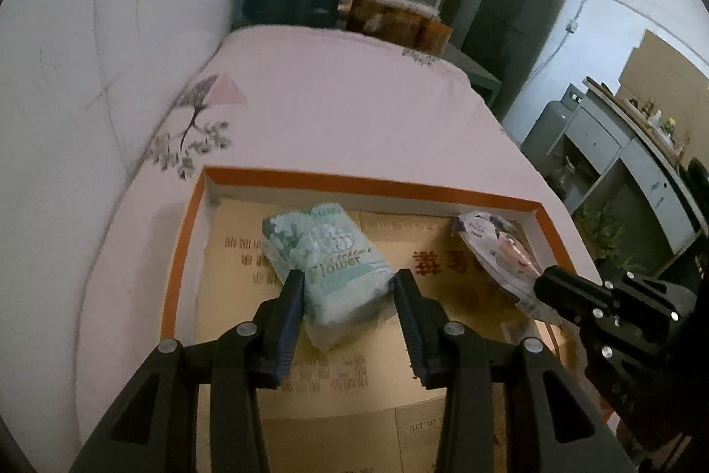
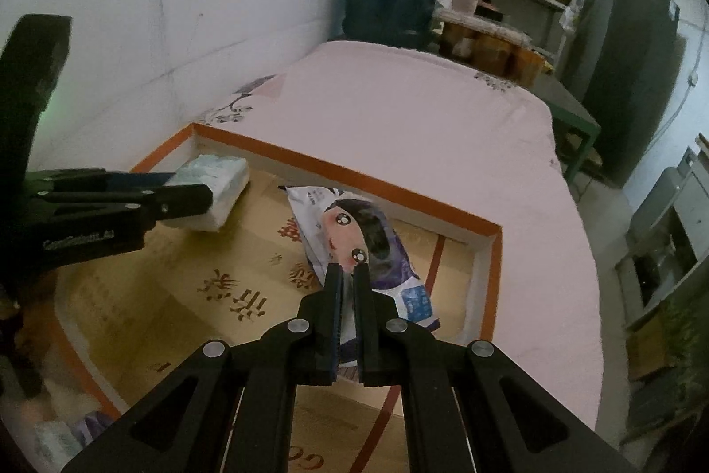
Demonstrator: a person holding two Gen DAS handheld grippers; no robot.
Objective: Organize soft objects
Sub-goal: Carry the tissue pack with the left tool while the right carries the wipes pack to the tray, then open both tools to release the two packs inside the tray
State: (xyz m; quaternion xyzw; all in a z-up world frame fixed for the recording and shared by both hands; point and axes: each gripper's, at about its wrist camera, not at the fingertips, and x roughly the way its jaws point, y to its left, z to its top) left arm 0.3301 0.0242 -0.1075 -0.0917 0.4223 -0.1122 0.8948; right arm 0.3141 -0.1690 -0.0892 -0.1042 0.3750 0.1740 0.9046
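Pink bedsheet (image 1: 354, 109) spreads wide under everything, and on its near end sits the orange-rimmed box (image 1: 363, 182), shallow, its floor lined with flattened brown cardboard (image 1: 443, 282) — that box is where I judge both soft packs belong. At the left of the box floor lies the pale green tissue pack (image 1: 330, 264), and my left gripper (image 1: 348, 280) straddles it with the jaws partly apart; whether the pads press the wrapper or stand just clear of it I cannot tell, though the pack looks settled on the cardboard. So on this side I would ease the jaws a little wider and lift straight back, so no finger drags the wrapper askew. To the right, the purple cartoon-printed packet (image 2: 372, 247) is pinched at its near end by my right gripper (image 2: 348, 271), jaws nearly together on the thin film, its far end toward the box wall. I would lower that packet flat beside the tissue pack — apart, not overlapping — before releasing.
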